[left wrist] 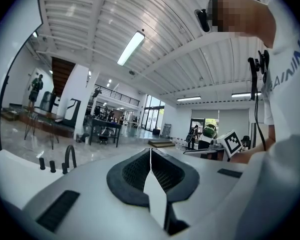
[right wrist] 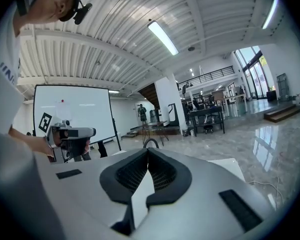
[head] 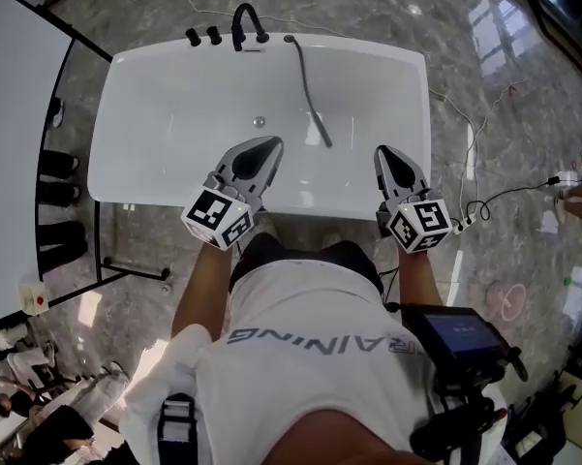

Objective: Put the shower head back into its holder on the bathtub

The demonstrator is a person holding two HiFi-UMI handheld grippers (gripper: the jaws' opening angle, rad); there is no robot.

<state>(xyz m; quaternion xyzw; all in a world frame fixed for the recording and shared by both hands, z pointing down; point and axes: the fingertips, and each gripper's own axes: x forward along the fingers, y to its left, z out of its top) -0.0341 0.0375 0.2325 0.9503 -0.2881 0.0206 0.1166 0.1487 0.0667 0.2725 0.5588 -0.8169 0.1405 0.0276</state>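
Now left gripper, right gripper both closed, empty. Shower head in bathtub: likely light, stiff, slick; grip mid-handle.

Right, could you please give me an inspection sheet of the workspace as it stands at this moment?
Surface: white bathtub, with a drain in its floor.
Job's things: shower head lies inside the tub, its hose running to the far rim; it is not in a holder.
Clutter: nothing seen.
Grippers: left gripper and right gripper are over the near rim, jaws together and empty.
Cables: cables trail on the floor to the right of the tub.
Surroundings: black faucet on the far rim, whiteboard at the left, marble floor.
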